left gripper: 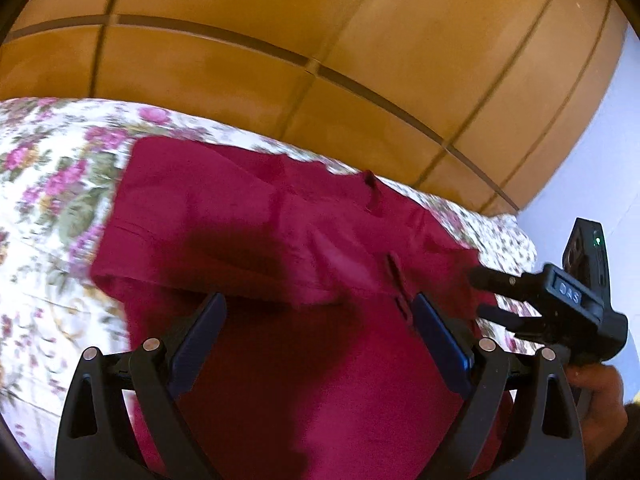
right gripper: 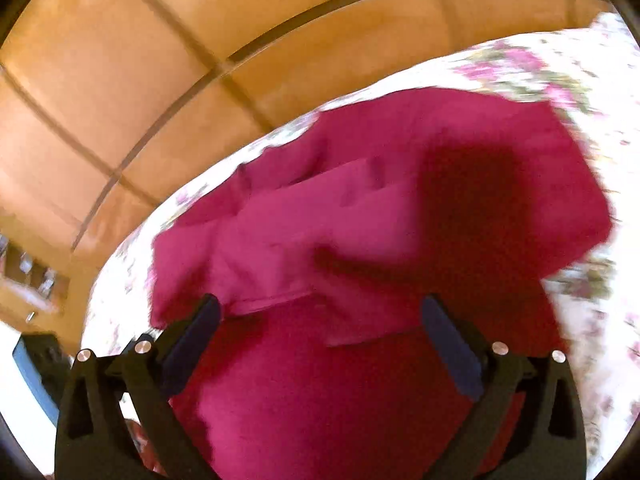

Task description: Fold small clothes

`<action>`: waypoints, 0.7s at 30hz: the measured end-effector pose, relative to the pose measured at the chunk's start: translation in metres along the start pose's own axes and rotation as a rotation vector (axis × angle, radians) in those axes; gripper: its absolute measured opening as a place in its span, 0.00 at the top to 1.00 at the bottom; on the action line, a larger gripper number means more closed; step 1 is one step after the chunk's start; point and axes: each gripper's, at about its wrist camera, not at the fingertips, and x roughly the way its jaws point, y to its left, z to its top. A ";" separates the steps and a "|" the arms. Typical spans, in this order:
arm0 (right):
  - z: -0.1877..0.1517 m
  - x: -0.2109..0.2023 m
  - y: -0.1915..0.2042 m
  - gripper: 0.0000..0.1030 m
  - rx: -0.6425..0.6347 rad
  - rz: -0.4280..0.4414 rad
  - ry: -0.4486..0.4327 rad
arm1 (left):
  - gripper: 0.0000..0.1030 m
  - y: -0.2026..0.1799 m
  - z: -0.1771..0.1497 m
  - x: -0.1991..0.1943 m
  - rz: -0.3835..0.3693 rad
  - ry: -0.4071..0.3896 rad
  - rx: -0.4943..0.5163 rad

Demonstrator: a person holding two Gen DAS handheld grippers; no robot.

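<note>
A crimson garment [left gripper: 256,240] with belt loops lies partly folded on a floral bedsheet [left gripper: 44,184]. My left gripper [left gripper: 320,320] is open, hovering over the garment's near part with nothing between its blue pads. My right gripper [left gripper: 496,296] shows at the right edge of the left wrist view, over the garment's right edge. In the right wrist view the same garment [right gripper: 360,220] fills the middle, and the right gripper [right gripper: 320,320] is open above it, empty.
A wooden wardrobe [left gripper: 280,40] with panel seams stands behind the bed; it also shows in the right wrist view [right gripper: 120,80]. A pale wall [left gripper: 592,152] is at the right. A shelf with small items [right gripper: 32,276] sits at the far left.
</note>
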 end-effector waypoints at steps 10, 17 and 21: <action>-0.005 -0.031 -0.096 0.02 0.286 -0.299 0.055 | 0.10 -0.052 -0.002 0.046 -0.019 0.091 0.124; -0.012 -0.050 -0.133 0.02 0.269 -0.374 0.086 | 0.10 -0.052 0.000 0.070 -0.015 0.156 0.026; -0.014 -0.068 -0.157 0.02 0.381 -0.327 0.047 | 0.10 -0.062 -0.002 0.075 -0.030 0.159 0.054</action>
